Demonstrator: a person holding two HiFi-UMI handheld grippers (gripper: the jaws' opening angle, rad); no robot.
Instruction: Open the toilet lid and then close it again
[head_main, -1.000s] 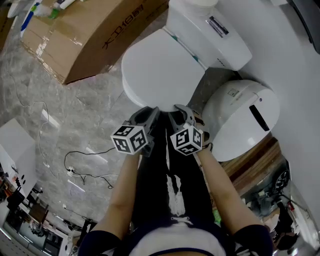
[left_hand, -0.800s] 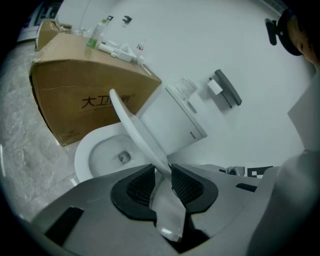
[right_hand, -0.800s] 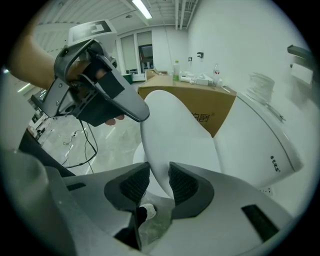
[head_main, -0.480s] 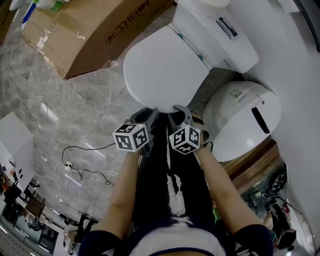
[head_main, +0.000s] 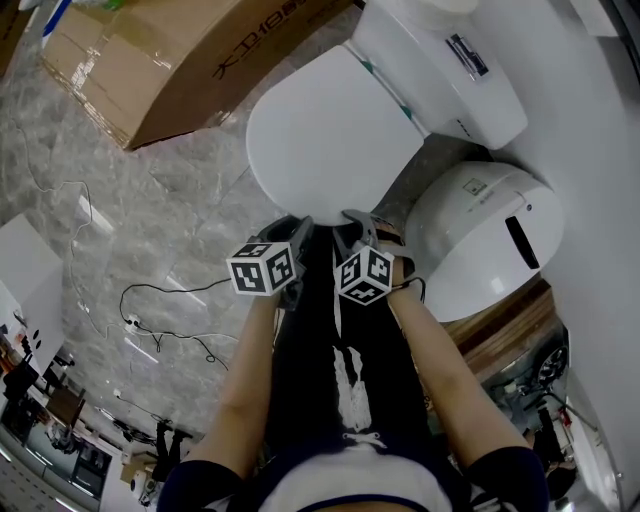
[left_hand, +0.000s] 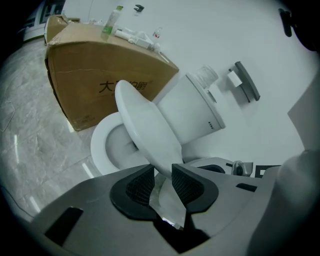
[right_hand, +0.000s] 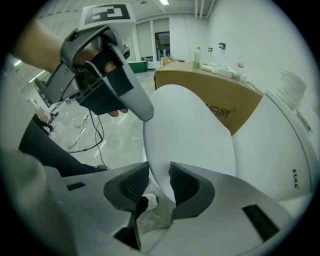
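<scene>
Left claw (left_hand: 163, 171) and right claw (right_hand: 159, 169) each pinch the near rim of the half-raised lid (left_hand: 145, 127), jaws having just eased wider. If they loosen more, the lid could slip free and slam onto the bowl (left_hand: 106, 150). Grey marbled floor (head_main: 150, 200) spreads around; a cardboard box (head_main: 170, 60) stands far left.

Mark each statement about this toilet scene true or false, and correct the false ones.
1. The left gripper and the right gripper each have the front edge of the toilet lid between their jaws. True; those jaws have just been opening.
2. The toilet lid is fully shut. False: it is tilted up, with the bowl open beneath.
3. A cardboard box stands beside the toilet. True.
4. The cardboard box's top is bare. False: bottles stand on it.
</scene>
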